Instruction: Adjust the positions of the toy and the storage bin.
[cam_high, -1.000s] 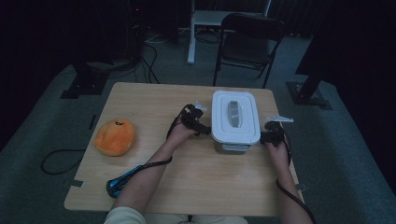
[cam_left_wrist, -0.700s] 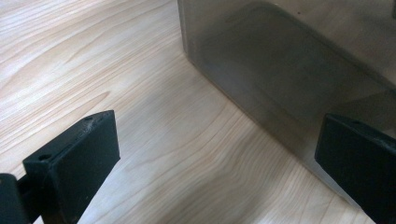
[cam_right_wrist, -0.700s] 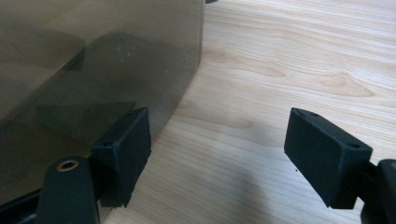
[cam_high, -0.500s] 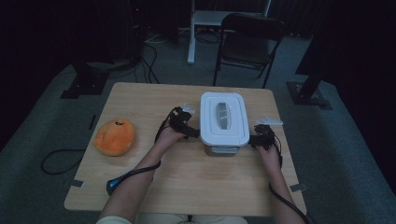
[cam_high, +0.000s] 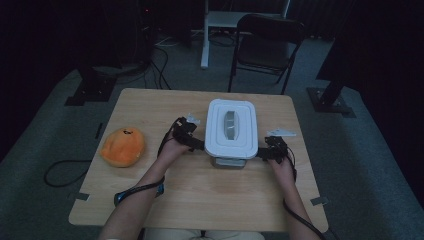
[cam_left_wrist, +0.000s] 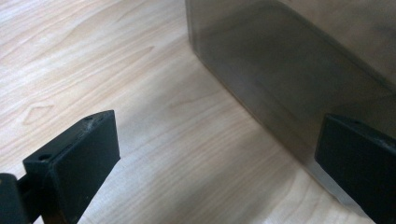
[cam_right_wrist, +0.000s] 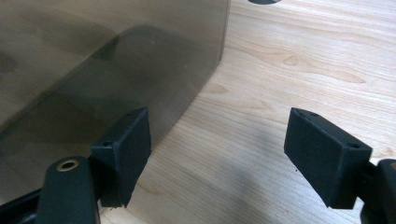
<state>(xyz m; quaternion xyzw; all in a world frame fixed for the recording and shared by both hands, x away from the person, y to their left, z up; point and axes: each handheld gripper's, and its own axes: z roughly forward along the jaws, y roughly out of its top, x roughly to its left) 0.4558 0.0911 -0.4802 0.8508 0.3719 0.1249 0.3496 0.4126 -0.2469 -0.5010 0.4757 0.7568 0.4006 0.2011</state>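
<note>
The high view looks forward and down from above the person's side, taking in the whole desk (cam_high: 150, 105) and the floor beyond. The left gripper view sits low, close to the desk top, facing the smoky wall of the lidded container (cam_left_wrist: 280, 70). The right gripper view is equally near, facing that container's opposite side. All three views share container and desk.

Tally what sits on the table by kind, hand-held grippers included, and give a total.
Lidded container: 1
Orange plush toy: 1
Hand-held grippers: 2, the left hand-held gripper and the right hand-held gripper
Total: 4
</note>
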